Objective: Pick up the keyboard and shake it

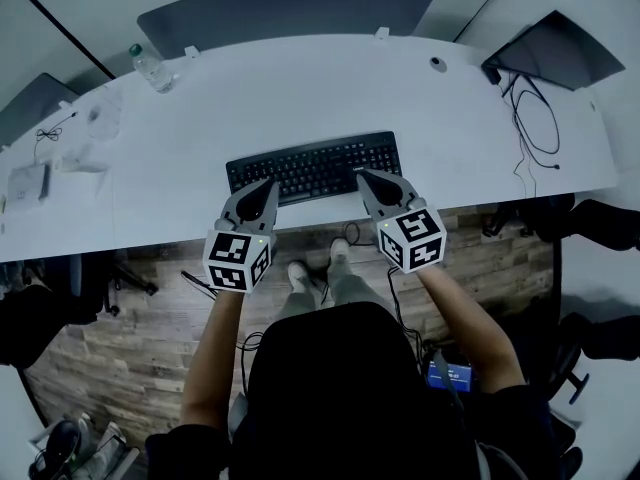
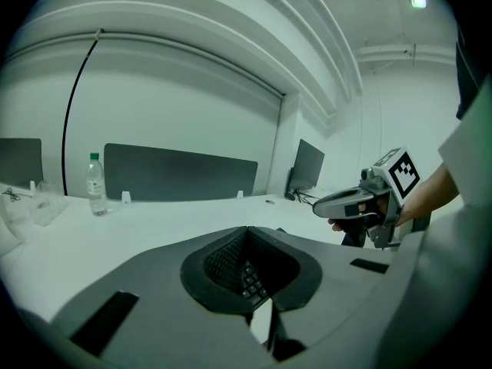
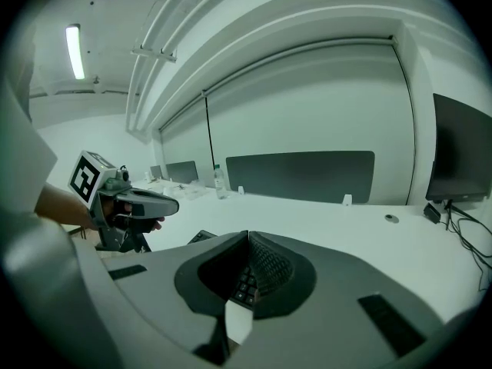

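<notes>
My left gripper (image 1: pixel 268 188): jaws pressed together, nothing pinched. My right gripper (image 1: pixel 366 178): jaws likewise pressed together, empty. Both tips hang over the near edge of the black keyboard (image 1: pixel 315 166), the left at its 7 o'clock corner, the right at its 5 o'clock corner; contact cannot be judged. The keyboard lies flat on the white counter (image 1: pixel 300 88), near its front edge. At 10 o'clock, well apart, stands a water bottle (image 1: pixel 150 66). At 2 o'clock, loose cables (image 1: pixel 535 128) lie beside a dark monitor (image 1: pixel 555 48).
</notes>
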Available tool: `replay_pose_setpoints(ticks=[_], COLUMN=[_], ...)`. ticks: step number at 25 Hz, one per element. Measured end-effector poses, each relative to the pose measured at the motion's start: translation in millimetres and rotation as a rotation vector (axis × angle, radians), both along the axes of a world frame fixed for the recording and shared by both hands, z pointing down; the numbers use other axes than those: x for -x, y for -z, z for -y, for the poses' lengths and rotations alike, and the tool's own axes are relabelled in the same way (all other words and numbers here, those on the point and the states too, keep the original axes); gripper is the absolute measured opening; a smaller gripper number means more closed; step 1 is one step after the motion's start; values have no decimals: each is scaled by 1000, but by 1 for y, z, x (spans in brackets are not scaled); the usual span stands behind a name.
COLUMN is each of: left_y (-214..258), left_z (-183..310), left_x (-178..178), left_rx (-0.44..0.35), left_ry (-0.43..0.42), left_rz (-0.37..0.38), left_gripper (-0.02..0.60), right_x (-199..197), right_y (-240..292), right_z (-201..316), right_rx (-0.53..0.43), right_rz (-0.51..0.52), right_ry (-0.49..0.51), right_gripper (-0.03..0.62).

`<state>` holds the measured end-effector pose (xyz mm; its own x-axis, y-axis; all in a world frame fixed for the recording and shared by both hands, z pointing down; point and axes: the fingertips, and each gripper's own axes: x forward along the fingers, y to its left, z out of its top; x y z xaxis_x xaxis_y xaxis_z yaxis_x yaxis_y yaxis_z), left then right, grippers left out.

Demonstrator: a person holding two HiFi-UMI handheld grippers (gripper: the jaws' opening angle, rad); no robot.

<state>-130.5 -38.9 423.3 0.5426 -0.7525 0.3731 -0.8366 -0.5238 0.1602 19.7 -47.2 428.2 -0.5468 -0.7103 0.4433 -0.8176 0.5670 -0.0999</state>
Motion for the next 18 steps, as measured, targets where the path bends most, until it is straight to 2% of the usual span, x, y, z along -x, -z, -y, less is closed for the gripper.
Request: replay_pose_setpoints(ticks=[11, 18], left_y=[-48, -90], left_z=[39, 55], left_x=[4, -18], left_rx=[123, 197], left_ry=[108, 36], left_rz=[29, 79], left_gripper=[8, 8], right_x=[-34, -29], right_y=[-51, -93], right_z=[45, 59], right_rx=[111, 189], right_rz=[-28, -50], right_ry=[52, 131], right_gripper=[18, 18])
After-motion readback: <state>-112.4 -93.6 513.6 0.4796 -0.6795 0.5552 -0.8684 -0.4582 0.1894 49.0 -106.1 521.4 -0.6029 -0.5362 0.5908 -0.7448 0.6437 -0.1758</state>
